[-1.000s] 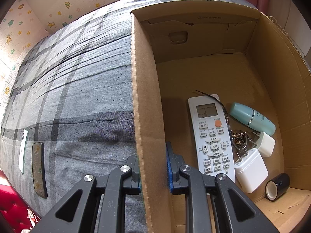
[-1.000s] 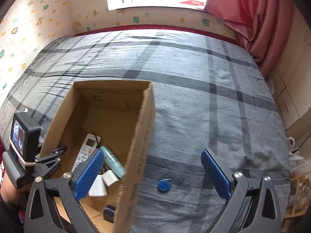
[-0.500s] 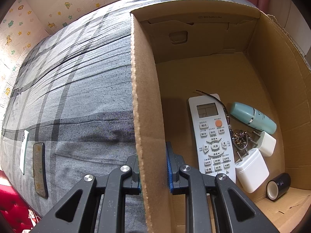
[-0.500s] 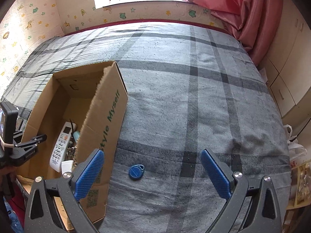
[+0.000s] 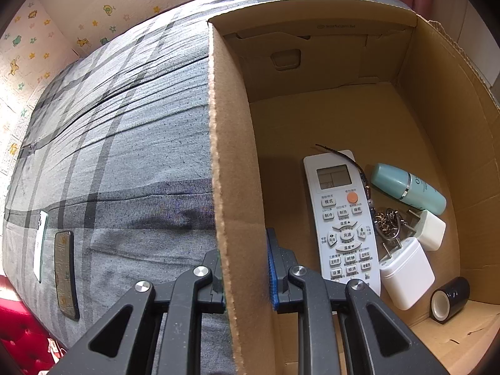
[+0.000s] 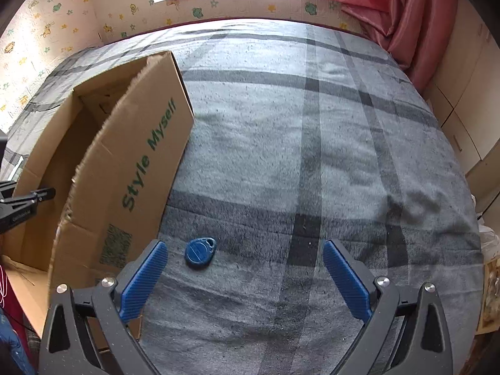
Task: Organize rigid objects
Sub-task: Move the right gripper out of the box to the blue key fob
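Grey plaid bedding point(image 6: 281, 143) covers the bed and fills both views under patterned wallpaper. Nearest in the left wrist view, the left gripper point(image 5: 245, 268) is clamped on the cardboard box's point(image 5: 231, 143) side wall, one pad outside, one inside. Just past it on the box floor lie a white remote control point(image 5: 340, 218), a larger white charger point(image 5: 406, 273) at lower right, a black tape roll point(image 5: 450, 300) in the corner, a smaller white plug point(image 5: 431, 228), a bunch of keys point(image 5: 389, 222) between remote and plug, and a teal bottle point(image 5: 406, 187) beyond them. Left of the box, two flat items lie near the bed's edge at lower left; what they are I cannot tell.

Nearest in the right wrist view, the right gripper point(image 6: 245, 278) hangs with its blue pads wide apart, gripping nothing. A blue key fob point(image 6: 200, 251) lies on the bedding just beside the left pad, between the pads, close to the box's printed outer wall. Farther off, at upper right, hangs a pink curtain point(image 6: 406, 15).
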Tool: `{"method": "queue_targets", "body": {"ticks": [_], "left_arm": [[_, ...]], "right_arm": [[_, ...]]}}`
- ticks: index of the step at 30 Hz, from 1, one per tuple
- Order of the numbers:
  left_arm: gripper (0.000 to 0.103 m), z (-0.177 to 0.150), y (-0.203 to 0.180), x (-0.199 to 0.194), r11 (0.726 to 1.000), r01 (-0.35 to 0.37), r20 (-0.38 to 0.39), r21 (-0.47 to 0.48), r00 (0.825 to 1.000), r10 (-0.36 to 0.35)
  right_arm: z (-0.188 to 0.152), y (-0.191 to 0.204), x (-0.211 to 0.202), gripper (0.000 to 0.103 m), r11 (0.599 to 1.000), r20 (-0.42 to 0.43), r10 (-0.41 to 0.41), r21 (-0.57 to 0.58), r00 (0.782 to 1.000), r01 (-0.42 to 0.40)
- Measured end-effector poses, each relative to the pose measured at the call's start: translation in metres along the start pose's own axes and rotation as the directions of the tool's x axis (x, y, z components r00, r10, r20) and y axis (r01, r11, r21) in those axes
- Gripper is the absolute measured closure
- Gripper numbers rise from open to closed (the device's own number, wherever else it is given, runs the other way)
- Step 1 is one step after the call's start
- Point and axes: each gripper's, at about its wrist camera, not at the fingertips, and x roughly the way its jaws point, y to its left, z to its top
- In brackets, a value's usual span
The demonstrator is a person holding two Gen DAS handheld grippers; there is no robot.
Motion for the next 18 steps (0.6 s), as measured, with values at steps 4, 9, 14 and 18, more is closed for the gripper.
{"method": "queue_targets", "body": {"ticks": [4, 9, 14, 18], "left_arm": [[0.082, 0.001, 0.001, 0.0, 1.0, 0.005, 0.0, -0.003, 1.0, -0.005], [0.082, 0.001, 0.003, 0.001, 1.0, 0.01, -0.002, -0.007, 1.0, -0.01], [0.082, 0.002, 0.003, 0.002, 1.0, 0.005, -0.003, -0.003, 1.0, -0.005], [0.082, 0.002, 0.001, 0.002, 1.0, 0.002, -0.003, -0.001, 1.0, -0.002]], "right_arm": [[-0.008, -0.002, 0.012, 0.001, 1.0, -0.022, 0.004, 0.0, 1.0, -0.004], [-0.013, 0.002, 0.024, 0.001, 1.0, -0.042, 0.013, -0.021, 0.999, -0.014], [-0.013, 0.011, 0.037, 0.002, 0.999, -0.057, 0.024, -0.044, 0.998, -0.027], [-0.013, 0.017, 0.048, 0.007, 0.998, -0.077, 0.018, -0.06, 0.997, -0.023]]}}
